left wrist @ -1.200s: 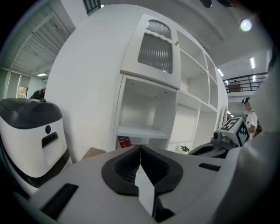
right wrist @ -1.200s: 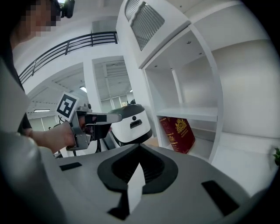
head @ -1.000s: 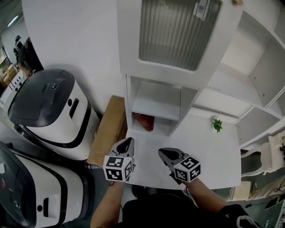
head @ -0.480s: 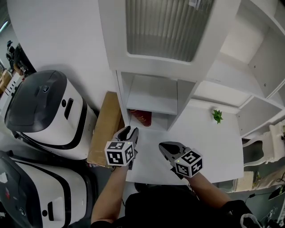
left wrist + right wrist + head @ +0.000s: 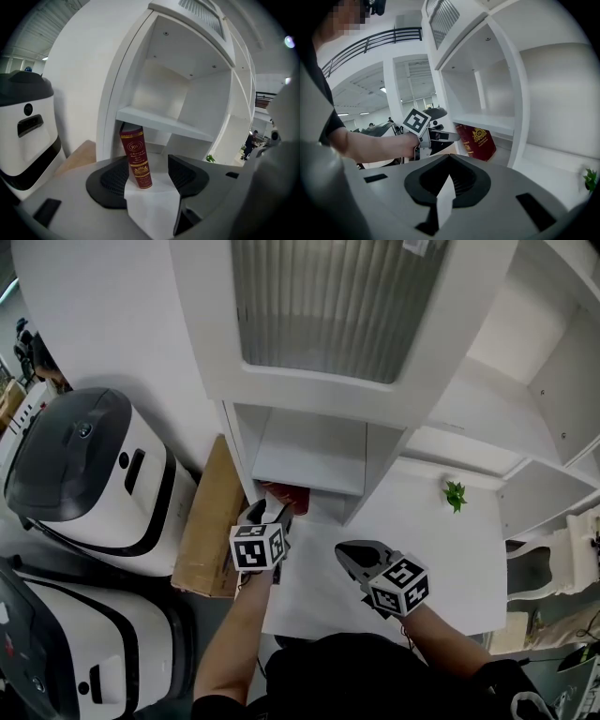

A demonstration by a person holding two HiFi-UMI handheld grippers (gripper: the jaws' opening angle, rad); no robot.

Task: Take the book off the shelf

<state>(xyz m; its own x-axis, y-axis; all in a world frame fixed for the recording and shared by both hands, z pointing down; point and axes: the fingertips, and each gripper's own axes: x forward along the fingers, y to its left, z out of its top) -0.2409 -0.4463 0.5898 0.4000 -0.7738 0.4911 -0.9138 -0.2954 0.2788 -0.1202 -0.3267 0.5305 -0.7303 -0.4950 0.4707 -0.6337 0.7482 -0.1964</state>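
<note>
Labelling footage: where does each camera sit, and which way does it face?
Head view: on head, steeply down at shelf; left gripper, right gripper, forearms.
Left gripper view: on it, facing red book between its fingers, just opening, ungripped.
Right gripper view: on it, facing book; shut fingers, left hand.
Shared: all show the book.

light: bright, even | shadows: soft | edges: fisheye-warped, dark vignette
</note>
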